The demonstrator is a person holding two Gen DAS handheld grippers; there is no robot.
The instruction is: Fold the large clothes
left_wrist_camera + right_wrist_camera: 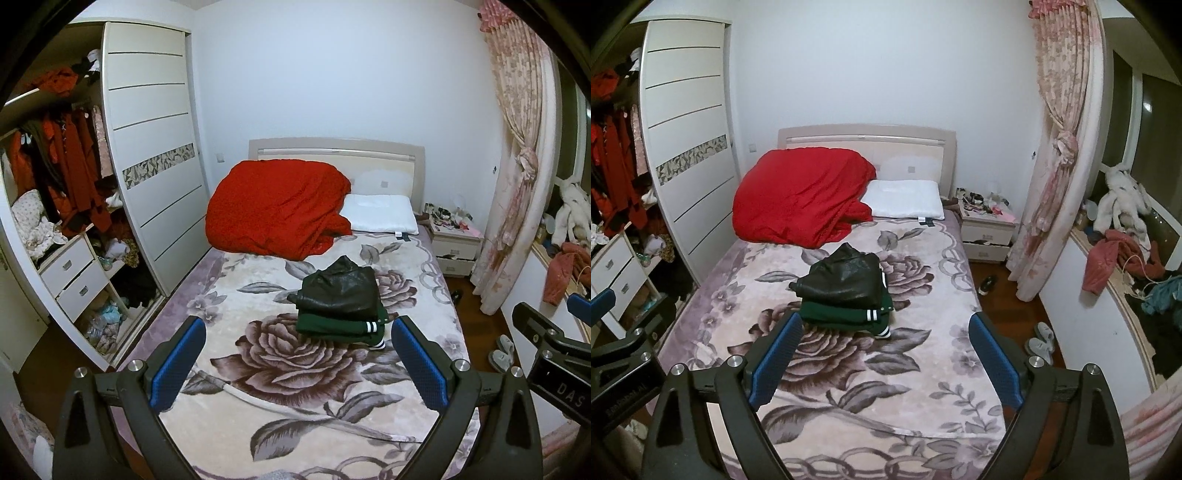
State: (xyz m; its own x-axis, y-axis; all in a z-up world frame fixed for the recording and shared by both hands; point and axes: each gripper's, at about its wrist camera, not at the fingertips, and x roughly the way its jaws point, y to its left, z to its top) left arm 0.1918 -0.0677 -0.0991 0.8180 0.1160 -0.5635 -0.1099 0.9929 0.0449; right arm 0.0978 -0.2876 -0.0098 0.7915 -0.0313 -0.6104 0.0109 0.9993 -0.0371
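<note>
A folded black leather jacket (340,288) lies on top of a folded green garment with white stripes (343,326), stacked in the middle of the bed (258,369). The stack also shows in the right wrist view, black jacket (846,277) over green garment (842,315). My left gripper (299,332) is open and empty, held above the near part of the bed, short of the stack. My right gripper (886,328) is open and empty, also back from the stack. The right gripper's body shows at the right edge of the left wrist view (546,343).
A red duvet (273,206) and a white pillow (380,212) lie at the headboard. An open wardrobe (66,206) full of clothes stands left. A nightstand (988,230), curtain (1056,147), slippers (1041,341) and a cluttered window ledge (1119,258) are on the right.
</note>
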